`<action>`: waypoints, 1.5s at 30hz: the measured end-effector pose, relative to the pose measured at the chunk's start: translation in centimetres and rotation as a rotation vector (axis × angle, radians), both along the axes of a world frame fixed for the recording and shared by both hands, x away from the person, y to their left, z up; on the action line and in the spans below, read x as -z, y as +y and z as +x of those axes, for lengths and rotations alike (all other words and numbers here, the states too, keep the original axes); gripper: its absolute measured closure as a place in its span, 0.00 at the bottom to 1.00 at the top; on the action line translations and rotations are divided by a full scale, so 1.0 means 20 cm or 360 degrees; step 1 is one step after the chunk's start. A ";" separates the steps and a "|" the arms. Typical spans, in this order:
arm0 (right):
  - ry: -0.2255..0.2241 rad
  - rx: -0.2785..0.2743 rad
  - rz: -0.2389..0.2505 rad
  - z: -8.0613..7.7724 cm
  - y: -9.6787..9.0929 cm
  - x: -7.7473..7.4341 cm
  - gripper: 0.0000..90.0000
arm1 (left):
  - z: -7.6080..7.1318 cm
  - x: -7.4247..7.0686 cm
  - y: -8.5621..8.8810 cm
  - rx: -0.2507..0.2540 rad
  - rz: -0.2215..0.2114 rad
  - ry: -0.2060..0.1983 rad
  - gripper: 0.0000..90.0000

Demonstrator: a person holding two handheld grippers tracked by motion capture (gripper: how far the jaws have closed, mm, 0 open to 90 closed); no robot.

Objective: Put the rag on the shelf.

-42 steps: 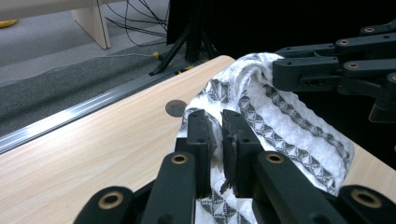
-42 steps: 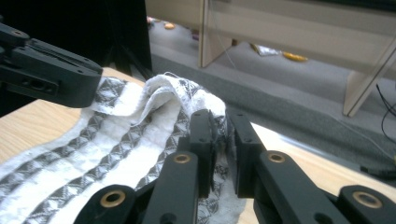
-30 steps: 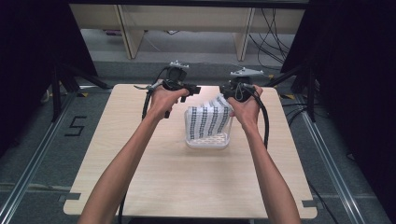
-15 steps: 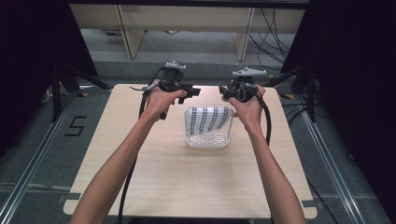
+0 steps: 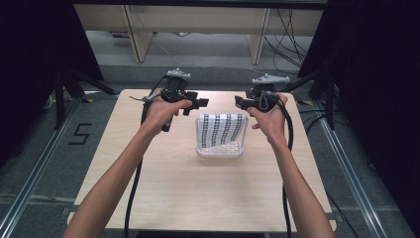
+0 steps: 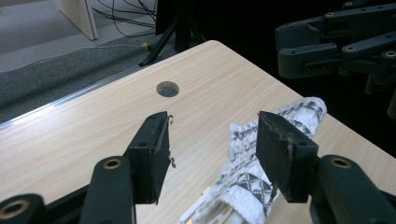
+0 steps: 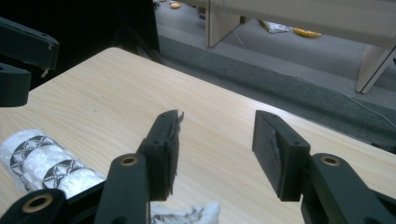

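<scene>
Fingers of the left gripper (image 5: pixel 200 103) and right gripper (image 5: pixel 240 102) have just been opening, empty; a patterned cloth (image 5: pixel 221 129) drapes over the white tray (image 5: pixel 220 150) at frame centre.

Both arms reach forward, left gripper (image 5: pixel 202 103) and right gripper (image 5: pixel 239 102) facing, fingers just opening, empty.

In the high view the black-and-white patterned cloth (image 5: pixel 221 130) drapes over the white, shallow plastic basket (image 5: pixel 221 150), hiding the far wall and whatever lies inside, and the pattern's figures are too small to make out there. In the left gripper view the bottom edge cuts off the near part of that cloth and basket, and the black jaw on the right covers part of the cloth. In the right gripper view the cloth is cut off at the left and bottom edges, partly behind the jaw on the left.
</scene>
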State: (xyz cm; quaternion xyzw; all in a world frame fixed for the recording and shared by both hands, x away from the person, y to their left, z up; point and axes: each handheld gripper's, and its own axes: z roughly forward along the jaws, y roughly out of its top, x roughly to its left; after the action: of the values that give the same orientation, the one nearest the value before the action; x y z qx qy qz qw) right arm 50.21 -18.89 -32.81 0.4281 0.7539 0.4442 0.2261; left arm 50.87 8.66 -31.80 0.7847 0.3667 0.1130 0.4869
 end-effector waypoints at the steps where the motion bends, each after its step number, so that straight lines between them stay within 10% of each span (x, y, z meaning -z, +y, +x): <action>1: -0.0011 -0.0011 -0.0008 0.00 -0.01 0.00 0.57 | -0.01 0.00 0.00 0.0007 0.0003 -0.0002 0.48; 45: -0.0046 -0.0189 0.0038 -0.22 0.03 -0.04 0.47 | -0.26 -0.01 -0.01 0.0113 0.0006 -0.0092 0.35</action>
State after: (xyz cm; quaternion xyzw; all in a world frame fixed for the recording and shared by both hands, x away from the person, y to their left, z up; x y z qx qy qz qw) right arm 45.87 -18.20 -31.91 0.3786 0.7693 0.4719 0.2052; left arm 45.75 8.48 -31.55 0.7945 0.3243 0.1190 0.4995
